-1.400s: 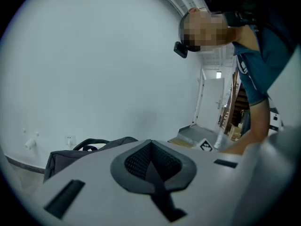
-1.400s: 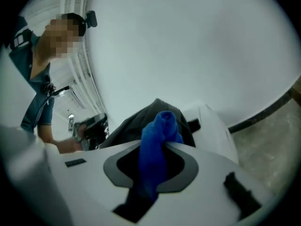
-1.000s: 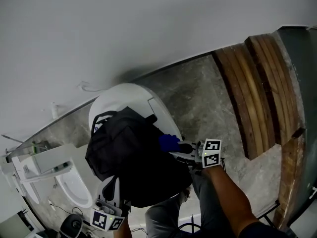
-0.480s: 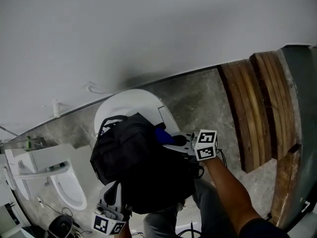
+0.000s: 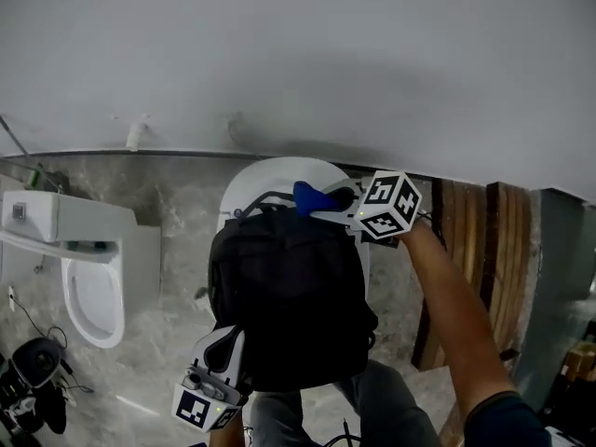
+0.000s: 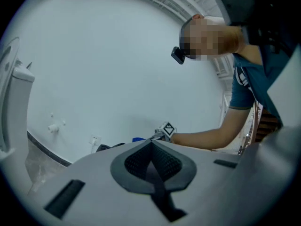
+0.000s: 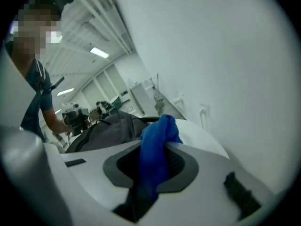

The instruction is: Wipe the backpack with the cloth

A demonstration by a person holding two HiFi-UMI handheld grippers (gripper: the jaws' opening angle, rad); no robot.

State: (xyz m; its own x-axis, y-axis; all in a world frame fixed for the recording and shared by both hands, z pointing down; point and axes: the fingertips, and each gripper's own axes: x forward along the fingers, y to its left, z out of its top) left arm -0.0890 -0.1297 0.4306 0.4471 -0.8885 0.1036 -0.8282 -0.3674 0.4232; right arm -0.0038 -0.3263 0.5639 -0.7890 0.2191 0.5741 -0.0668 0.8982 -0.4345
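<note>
the left gripper point(image 5: 227, 345) sits low and close to the person's body on the left side, jaws pointing up and away from them, pressed together so the pads meet; whether anything thin is caught between them cannot be told. the bare right arm point(image 5: 452, 301) stretches forward and across toward the left, holding the right gripper point(image 5: 328, 206) far out, its jaws pointing left and clamped on a blue cloth point(image 5: 310, 196) that bunches up between the pads.

White toilet point(image 5: 270, 175), lid down, against white wall point(image 5: 298, 54). Second white bowl point(image 5: 88, 296) open, at left. Grey marble floor point(image 5: 177, 212). Wooden slats point(image 5: 503, 240) far right. Dark gear point(image 5: 33, 371) bottom-left, unidentifiable.
</note>
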